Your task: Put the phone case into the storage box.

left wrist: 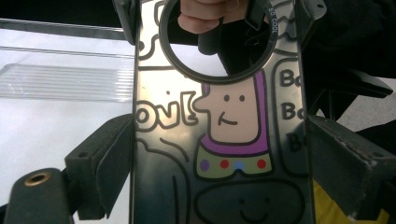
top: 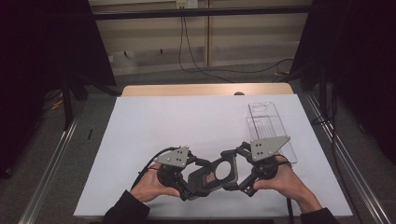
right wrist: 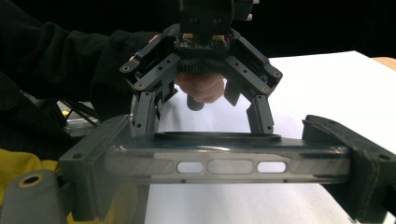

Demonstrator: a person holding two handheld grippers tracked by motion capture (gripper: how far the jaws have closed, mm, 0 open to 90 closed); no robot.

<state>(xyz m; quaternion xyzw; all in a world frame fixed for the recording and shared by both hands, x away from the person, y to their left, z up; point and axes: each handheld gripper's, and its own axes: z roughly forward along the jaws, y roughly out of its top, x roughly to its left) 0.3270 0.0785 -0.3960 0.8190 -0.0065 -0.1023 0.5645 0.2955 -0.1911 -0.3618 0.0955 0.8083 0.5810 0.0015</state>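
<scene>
A dark translucent phone case [top: 212, 175] with a cartoon figure and a round ring is held between both grippers, just above the white sheet. My left gripper [top: 198, 181] is shut on its long sides. In the left gripper view the case [left wrist: 219, 121] runs up between the two black jaws, with the left gripper [left wrist: 219, 154] pressing on both edges. My right gripper [top: 229, 169] is shut on the case's other end. In the right gripper view the case's edge [right wrist: 224, 165] with its slots spans from jaw to jaw, and the left gripper [right wrist: 203, 126] faces it from behind.
A clear plastic tray [top: 269, 127] lies on the white sheet [top: 177, 121] to the right of the hands, also seen as a ribbed tray [left wrist: 65, 81] in the left gripper view. The wooden table edge [top: 205, 89] runs along the back. Dark curtains flank both sides.
</scene>
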